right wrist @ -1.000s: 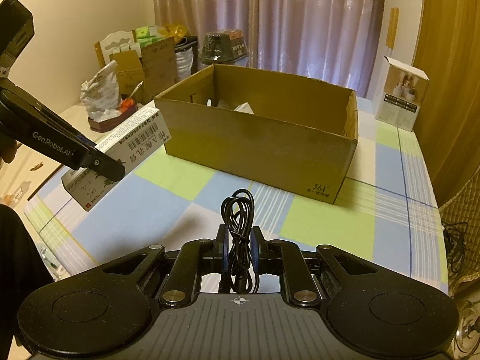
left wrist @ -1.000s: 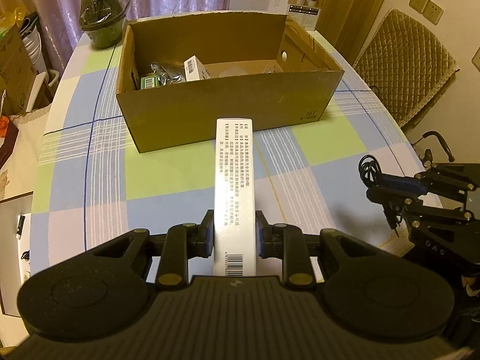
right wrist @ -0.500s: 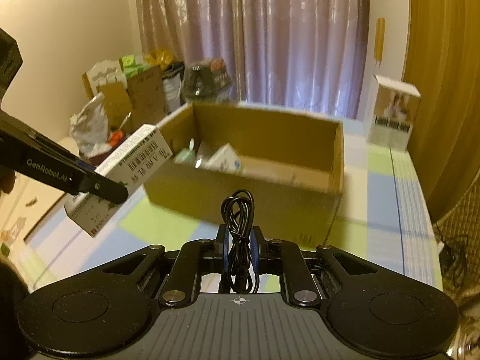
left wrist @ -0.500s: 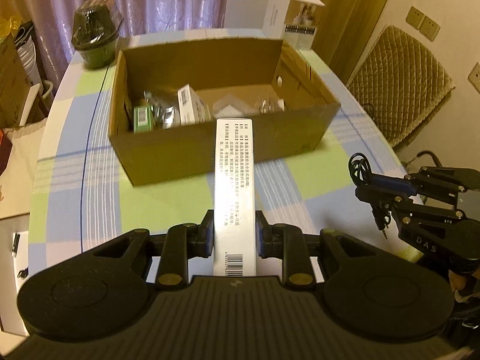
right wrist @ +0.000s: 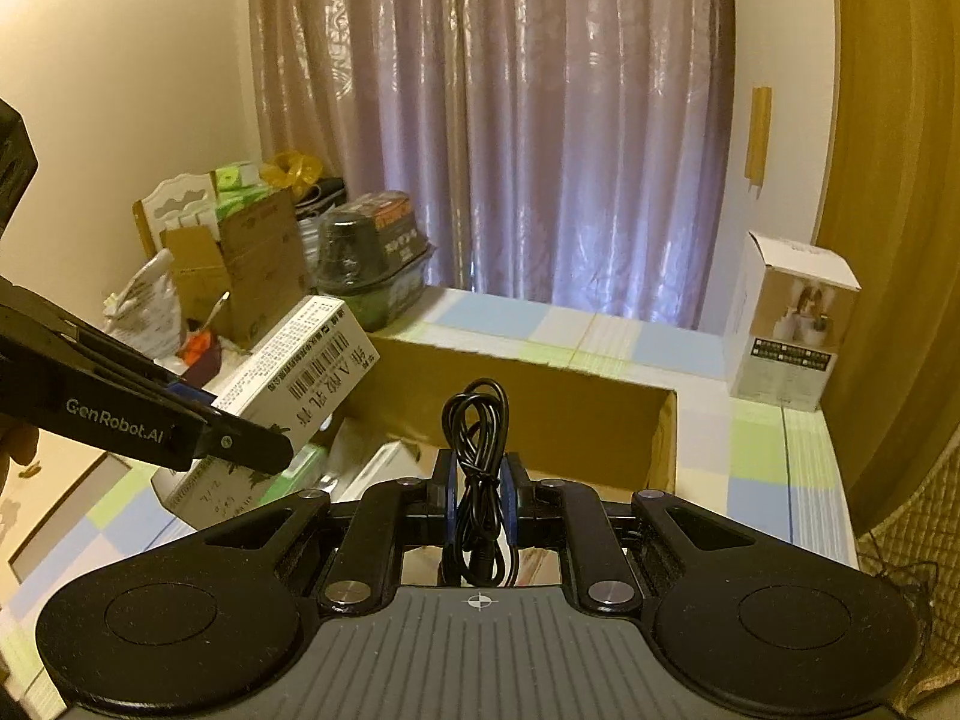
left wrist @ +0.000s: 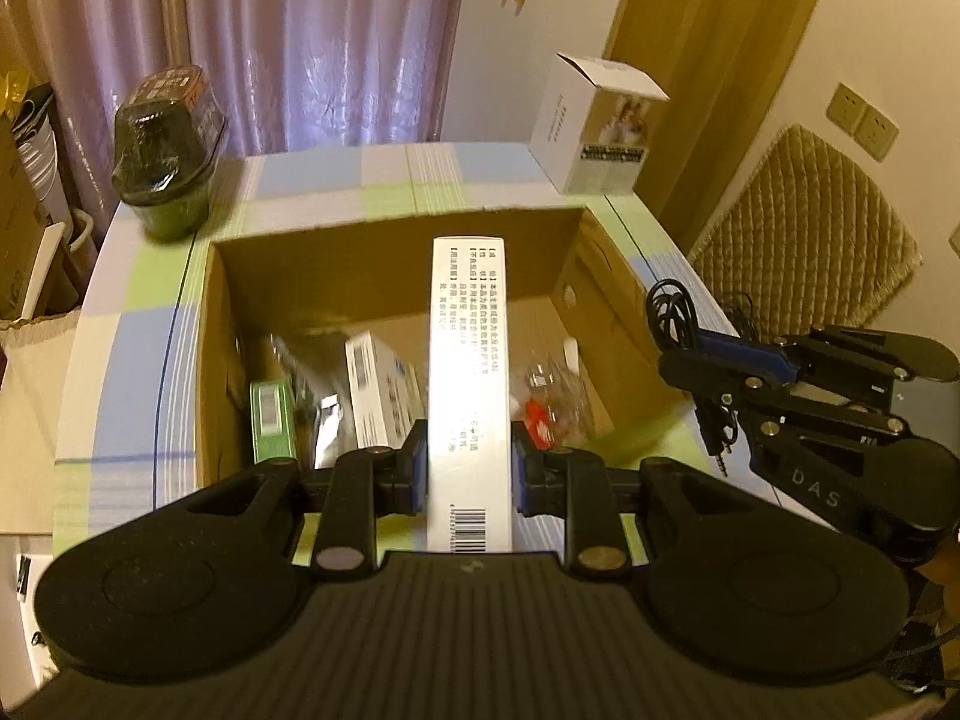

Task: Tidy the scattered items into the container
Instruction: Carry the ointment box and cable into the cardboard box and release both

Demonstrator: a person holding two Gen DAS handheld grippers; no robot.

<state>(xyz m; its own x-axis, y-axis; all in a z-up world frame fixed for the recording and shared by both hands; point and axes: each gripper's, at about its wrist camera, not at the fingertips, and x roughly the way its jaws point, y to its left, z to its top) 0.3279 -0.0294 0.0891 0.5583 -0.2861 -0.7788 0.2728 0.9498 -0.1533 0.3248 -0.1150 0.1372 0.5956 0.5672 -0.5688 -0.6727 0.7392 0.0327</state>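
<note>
My left gripper (left wrist: 469, 463) is shut on a long white medicine box (left wrist: 468, 360) with a barcode, held over the open cardboard box (left wrist: 207, 360). In the right wrist view the same white box (right wrist: 288, 384) hangs at the left above the cardboard box (right wrist: 540, 396). My right gripper (right wrist: 478, 501) is shut on a coiled black cable (right wrist: 477, 450). From the left wrist view that cable (left wrist: 675, 312) and the right gripper (left wrist: 708, 360) hover over the carton's right wall. Inside the carton lie a green packet (left wrist: 271, 414), a white box (left wrist: 384, 390) and a clear wrapper with red (left wrist: 543, 402).
The carton stands on a checked tablecloth (left wrist: 120, 360). A dark wrapped tub (left wrist: 165, 156) stands at the table's far left corner, and a white product box (left wrist: 600, 132) at the far right. Curtains hang behind. A quilted chair (left wrist: 804, 240) is at the right.
Both grippers have risen and moved forward with their loads, from in front of the carton to above its opening. The inside of the carton has come into view.
</note>
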